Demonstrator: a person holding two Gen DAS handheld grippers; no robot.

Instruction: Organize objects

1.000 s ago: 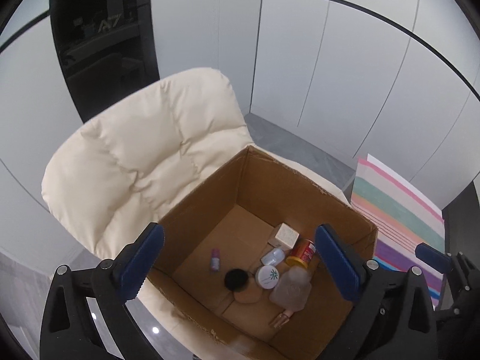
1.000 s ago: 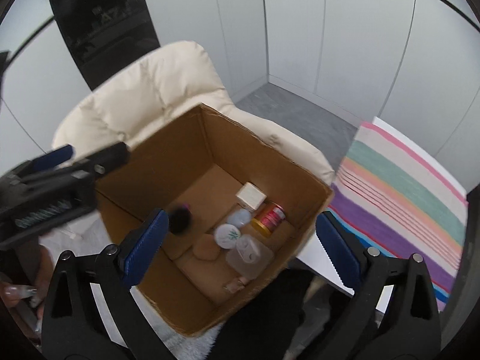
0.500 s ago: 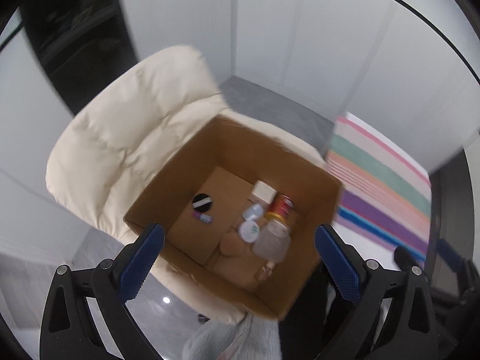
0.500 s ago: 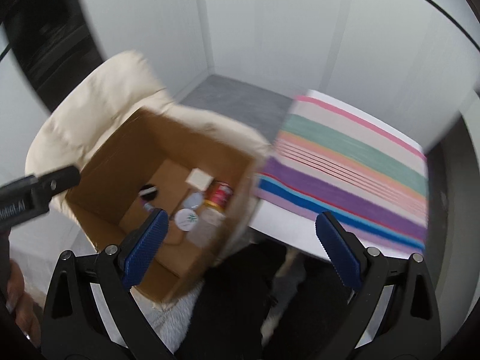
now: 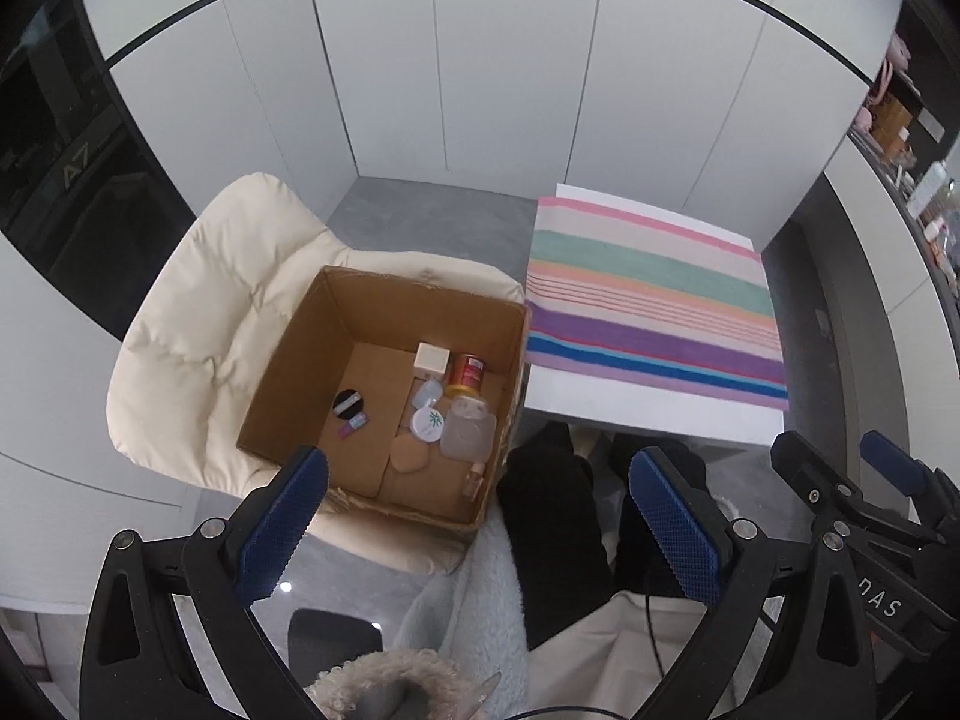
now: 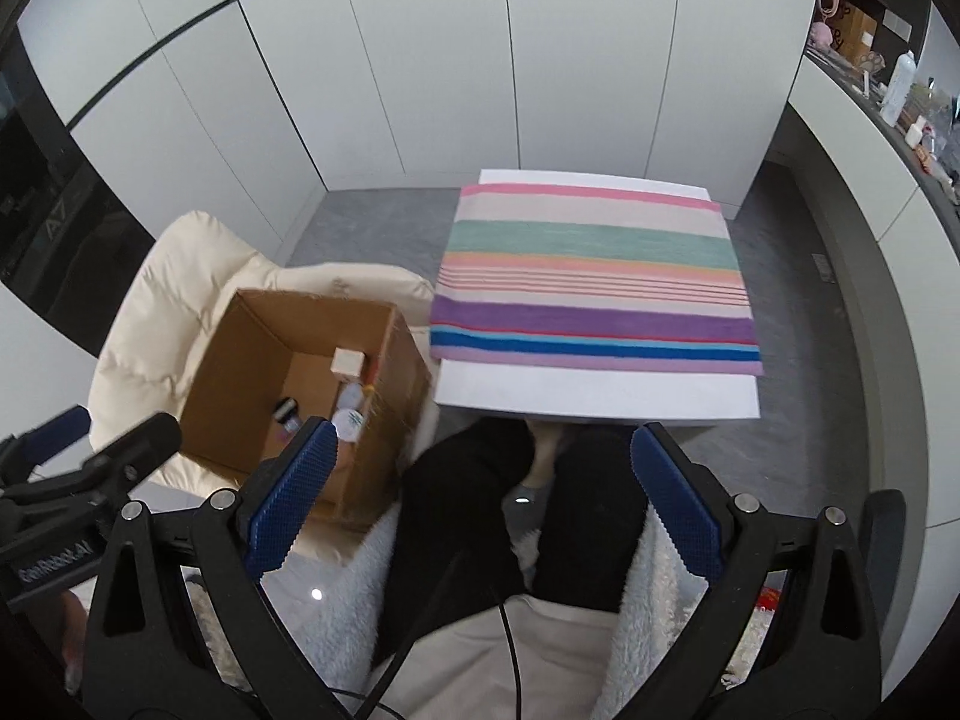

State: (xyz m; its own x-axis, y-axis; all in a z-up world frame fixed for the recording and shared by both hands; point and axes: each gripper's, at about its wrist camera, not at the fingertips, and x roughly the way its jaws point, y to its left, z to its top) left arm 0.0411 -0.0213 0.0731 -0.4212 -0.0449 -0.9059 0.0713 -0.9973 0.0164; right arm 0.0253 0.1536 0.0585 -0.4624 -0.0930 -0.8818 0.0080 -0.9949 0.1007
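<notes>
a cream padded chair [image 5: 204,324] carries an open cardboard box [image 5: 288,372] on its seat, just beside the left edge of a white table [image 6: 594,399] under a striped cloth [image 6: 591,276]. inside the box, along its right wall, sit a clear flat bottle [image 5: 469,435], a red can [image 5: 468,372], a white cube box [image 5: 432,357] and a white round jar [image 5: 427,425]; a black compact [image 5: 348,403] lies nearer the left wall. my left gripper [image 5: 477,507] and right gripper [image 6: 480,492] both hover with jaws spread wide, holding nothing.
</notes>
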